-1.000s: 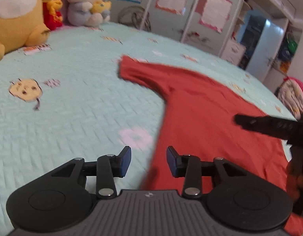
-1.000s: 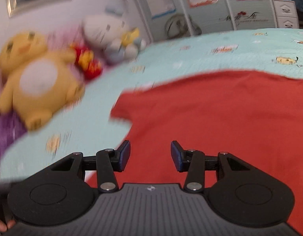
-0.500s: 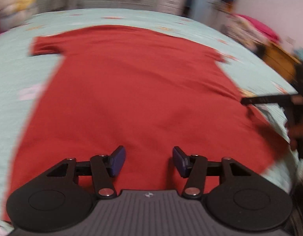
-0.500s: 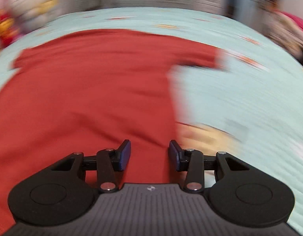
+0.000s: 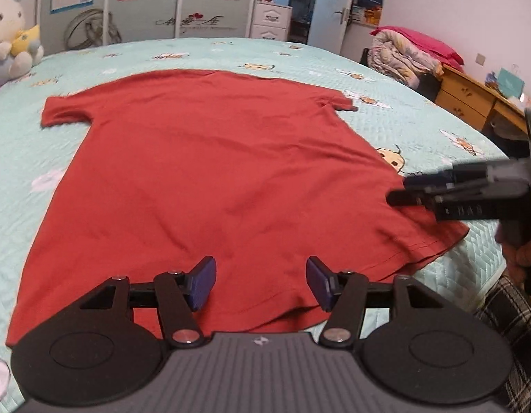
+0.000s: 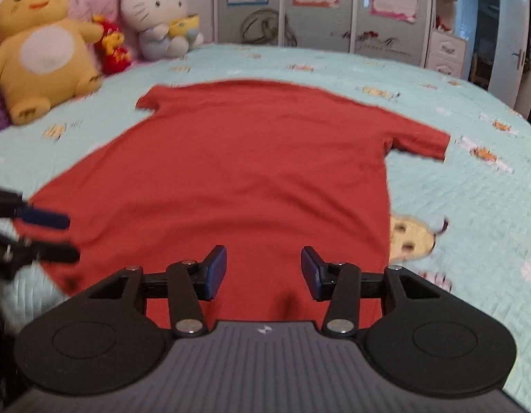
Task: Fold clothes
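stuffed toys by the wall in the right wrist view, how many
3: a big yellow plush far left, a small red one beside it, a white cat plush to its right. More may be hidden.

The room is evenly and softly lit, fairly bright, with no harsh glare on the red shirt [image 5: 210, 172] or the pale green bedspread [image 5: 41, 158]. Shadows are faint; only a small dark patch sits under the shirt's near hem. Both fisheye views bend the bed's far edge into a curve and darken at the corners. The left view is mostly crisp, though the right gripper [image 5: 396, 189] is smeared. The right view is softer throughout, with smeared bedspread prints.
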Action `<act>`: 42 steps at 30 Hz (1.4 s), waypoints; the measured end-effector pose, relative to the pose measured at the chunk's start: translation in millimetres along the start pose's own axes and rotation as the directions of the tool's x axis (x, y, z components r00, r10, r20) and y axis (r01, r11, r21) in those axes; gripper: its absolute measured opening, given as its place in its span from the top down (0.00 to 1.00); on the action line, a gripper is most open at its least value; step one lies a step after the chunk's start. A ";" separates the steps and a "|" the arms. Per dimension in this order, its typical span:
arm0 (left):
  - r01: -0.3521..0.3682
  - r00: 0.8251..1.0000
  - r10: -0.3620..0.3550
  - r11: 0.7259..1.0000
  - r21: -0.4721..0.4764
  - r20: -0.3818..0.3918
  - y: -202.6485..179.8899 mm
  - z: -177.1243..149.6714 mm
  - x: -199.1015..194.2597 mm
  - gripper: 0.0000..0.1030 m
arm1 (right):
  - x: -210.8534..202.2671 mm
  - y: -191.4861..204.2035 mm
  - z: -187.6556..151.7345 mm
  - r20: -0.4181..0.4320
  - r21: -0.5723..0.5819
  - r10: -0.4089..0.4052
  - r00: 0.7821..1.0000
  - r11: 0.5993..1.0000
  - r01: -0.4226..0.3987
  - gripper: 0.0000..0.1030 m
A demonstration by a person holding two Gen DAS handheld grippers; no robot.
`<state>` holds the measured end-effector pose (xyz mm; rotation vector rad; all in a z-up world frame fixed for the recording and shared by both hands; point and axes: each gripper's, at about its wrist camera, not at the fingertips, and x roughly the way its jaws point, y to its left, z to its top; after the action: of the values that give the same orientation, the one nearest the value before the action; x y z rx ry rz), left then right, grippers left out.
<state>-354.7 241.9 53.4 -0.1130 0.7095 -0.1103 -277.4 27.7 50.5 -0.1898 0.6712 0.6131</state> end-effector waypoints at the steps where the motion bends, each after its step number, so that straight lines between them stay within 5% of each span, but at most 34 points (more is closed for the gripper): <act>1: -0.003 1.000 0.003 1.000 -0.018 0.001 3.1 -1.5 0.2 0.41 | 1.5 0.1 -3.4 -0.016 0.012 0.005 1.000 1.000 -0.004 0.53; 6: -0.110 0.991 0.120 0.984 -0.138 0.066 38.6 6.7 -4.7 0.40 | 25.5 9.5 21.6 -0.007 0.051 0.040 0.999 0.998 -0.039 0.53; 9: -0.193 0.973 0.218 0.946 -0.259 0.070 74.5 14.2 1.0 0.39 | 50.7 39.2 49.4 0.008 0.010 0.105 0.994 0.994 -0.105 0.61; 10: -0.216 0.967 0.246 0.929 -0.302 0.067 87.1 16.4 3.3 0.39 | 63.3 51.5 61.7 0.005 -0.008 0.133 0.991 0.991 -0.133 0.71; 15: -0.276 0.944 0.325 0.874 -0.399 0.060 118.4 26.9 24.3 0.39 | 138.7 104.6 124.7 -0.032 -0.010 0.282 0.959 0.959 -0.282 0.73; 19: -0.185 0.974 0.222 0.893 -0.411 0.045 112.7 23.3 39.1 0.42 | 186.7 124.4 141.3 -0.132 -0.011 0.357 0.925 0.932 -0.361 0.74; 23: 0.052 0.997 -0.033 0.949 -0.311 0.067 81.5 20.9 46.1 0.41 | 180.0 88.7 118.6 -0.196 -0.082 0.149 0.969 0.982 -0.168 0.75; 26: 0.049 0.994 -0.020 0.959 -0.278 0.108 73.3 17.6 40.4 0.41 | 158.4 48.5 109.2 -0.183 -0.058 -0.029 0.983 0.998 0.018 0.74; 29: 0.038 0.987 0.007 0.961 -0.276 0.161 72.9 15.4 30.2 0.41 | 148.3 60.7 120.6 -0.149 -0.002 0.094 0.984 0.995 -0.095 0.74; 32: -0.063 0.953 0.169 0.923 -0.379 0.252 103.6 15.7 0.6 0.39 | 156.0 108.2 137.0 -0.123 -0.028 0.263 0.957 0.963 -0.268 0.75; 35: -0.201 0.889 0.372 0.841 -0.503 0.266 142.9 16.2 -23.0 0.39 | 175.0 151.5 147.4 -0.117 -0.060 0.305 0.945 0.948 -0.313 0.75; 39: -0.236 0.889 0.419 0.767 -0.597 0.187 189.5 25.9 -15.9 0.39 | 193.7 175.8 140.9 -0.177 -0.120 0.317 0.932 0.933 -0.340 0.79; 42: -0.218 0.894 0.408 0.756 -0.618 0.184 206.8 31.8 -5.6 0.40 | 186.5 144.7 129.3 -0.186 -0.142 0.145 0.972 0.975 -0.172 0.86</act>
<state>-325.1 449.0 51.8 -0.5908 0.4145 0.4604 -179.8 278.1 36.5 -0.3425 0.8131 0.8113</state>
